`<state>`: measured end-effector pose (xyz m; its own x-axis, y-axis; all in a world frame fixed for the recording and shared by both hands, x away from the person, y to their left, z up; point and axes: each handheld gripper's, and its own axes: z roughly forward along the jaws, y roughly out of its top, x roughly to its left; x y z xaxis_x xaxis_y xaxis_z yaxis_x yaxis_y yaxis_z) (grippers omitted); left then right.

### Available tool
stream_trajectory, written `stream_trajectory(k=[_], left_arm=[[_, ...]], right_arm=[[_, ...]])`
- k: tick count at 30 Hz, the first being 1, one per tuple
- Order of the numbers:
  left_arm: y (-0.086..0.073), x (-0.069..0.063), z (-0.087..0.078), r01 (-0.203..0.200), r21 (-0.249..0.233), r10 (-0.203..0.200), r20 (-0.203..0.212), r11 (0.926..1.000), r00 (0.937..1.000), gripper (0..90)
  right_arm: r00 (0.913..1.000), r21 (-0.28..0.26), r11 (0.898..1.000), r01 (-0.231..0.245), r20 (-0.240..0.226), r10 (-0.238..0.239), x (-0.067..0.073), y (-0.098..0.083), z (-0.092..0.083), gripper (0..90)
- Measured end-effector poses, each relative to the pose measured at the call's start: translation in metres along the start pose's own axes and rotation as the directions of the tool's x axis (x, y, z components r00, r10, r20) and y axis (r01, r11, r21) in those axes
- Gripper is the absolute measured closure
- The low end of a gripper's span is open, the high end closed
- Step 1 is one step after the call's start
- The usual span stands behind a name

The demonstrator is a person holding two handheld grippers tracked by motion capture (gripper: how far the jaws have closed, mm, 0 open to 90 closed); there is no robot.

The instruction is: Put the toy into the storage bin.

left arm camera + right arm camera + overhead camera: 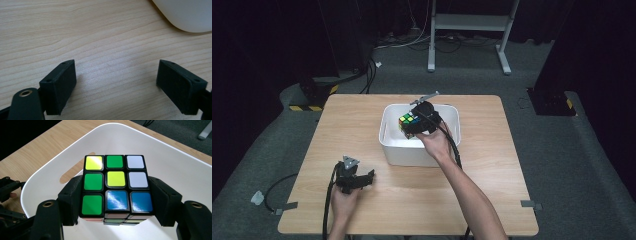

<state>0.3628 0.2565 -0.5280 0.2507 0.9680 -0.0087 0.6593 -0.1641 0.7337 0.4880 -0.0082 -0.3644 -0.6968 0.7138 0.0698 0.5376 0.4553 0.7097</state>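
Cube [116, 186] clamped between our right gripper [116, 202] jaws, over the white bin [175, 170].
Our left gripper [116, 82] jaws stand open over bare table [75, 30].

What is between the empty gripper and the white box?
Just bare wooden table. In the high view, nothing sits between the left gripper and the white box; the left gripper view shows plain wood up to the box too.

cube [116, 186]: scrambled puzzle, green/yellow/white/blue top | pose: level | place: above white bin [175, 162] interior
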Motion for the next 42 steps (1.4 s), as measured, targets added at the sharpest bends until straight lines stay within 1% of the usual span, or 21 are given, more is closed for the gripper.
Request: stream_trajectory(k=[5,12,14,20,29,42], left_arm=[[0.0,0.0,0.0,0.0,0.0,0.0,0.0,1.0,1.0,16.4],[0.0,0.0,0.0,0.0,0.0,0.0,-0.001,1.0,1.0,16.4],[0.0,0.0,0.0,0.0,0.0,0.0,-0.001,1.0,1.0,16.4],[0.0,0.0,0.0,0.0,0.0,0.0,-0.001,1.0,1.0,16.4],[0.0,0.0,0.0,-0.002,0.001,0.002,-0.002,1.0,1.0,16.4],[0.0,0.0,0.0,-0.002,0.001,0.002,-0.002,1.0,1.0,16.4]], right_arm=[[0.9999,0.0,1.0,0.008,-0.011,-0.008,0.004,0.0,0.002,34.0],[0.9993,-0.007,1.0,0.02,-0.03,-0.02,0.009,-0.001,-0.001,34.0],[0.9991,-0.008,1.0,0.016,-0.039,-0.016,0.01,-0.003,-0.002,34.0],[0.9992,-0.003,1.0,0.011,-0.038,-0.011,0.015,-0.007,-0.003,34.0],[0.9991,-0.009,1.0,0.02,-0.038,-0.02,0.019,-0.015,-0.006,34.0],[0.9988,-0.006,1.0,0.018,-0.046,-0.018,0.026,-0.019,-0.002,34.0]])
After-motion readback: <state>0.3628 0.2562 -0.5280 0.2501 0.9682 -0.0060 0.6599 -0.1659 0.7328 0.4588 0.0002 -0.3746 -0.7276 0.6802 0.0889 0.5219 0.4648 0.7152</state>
